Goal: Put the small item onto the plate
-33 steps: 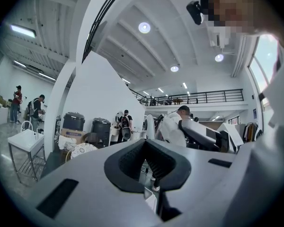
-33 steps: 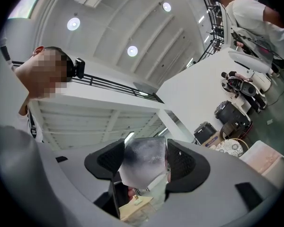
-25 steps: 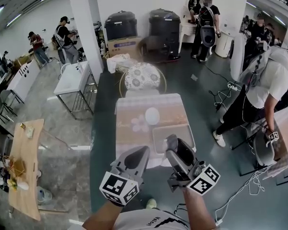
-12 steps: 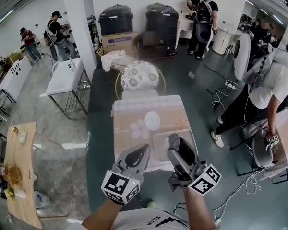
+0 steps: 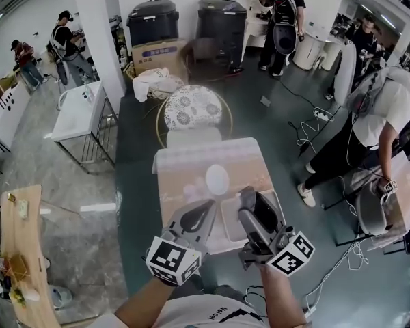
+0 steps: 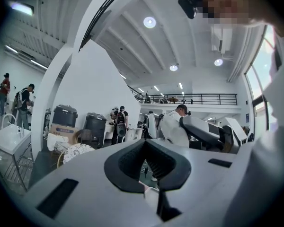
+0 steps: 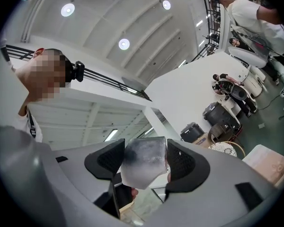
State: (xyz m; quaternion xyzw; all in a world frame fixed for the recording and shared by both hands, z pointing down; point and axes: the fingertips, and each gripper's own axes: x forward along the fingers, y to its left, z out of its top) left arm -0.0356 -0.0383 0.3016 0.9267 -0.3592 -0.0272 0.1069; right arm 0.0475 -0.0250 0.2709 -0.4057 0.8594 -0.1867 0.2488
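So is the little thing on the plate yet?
Not yet. Picked up already: the small item sits pinched between the jaws of the right gripper. Now it's held up near the table. Still left: setting it on the white plate, which looks bare.

**Bright, even hall light, with a heavy fisheye bend in all your views.**
In your head view the light falls from overhead, flat and soft. The floor (image 5: 89, 183) shows hardly any shadow, the pale bench (image 5: 184, 166) looks washed out, and the pillar (image 5: 99, 39) bows toward the frame edge. Both your gripper views sit inside a dark round vignette. In the left gripper view the round ceiling lamps (image 6: 149, 22) flare white and the window (image 6: 255, 79) at the right edge is blown out. In the right gripper view the fingers (image 7: 104, 162) and the small item (image 7: 143, 167) between them are soft, too close to the lens, while the far hall is sharp.
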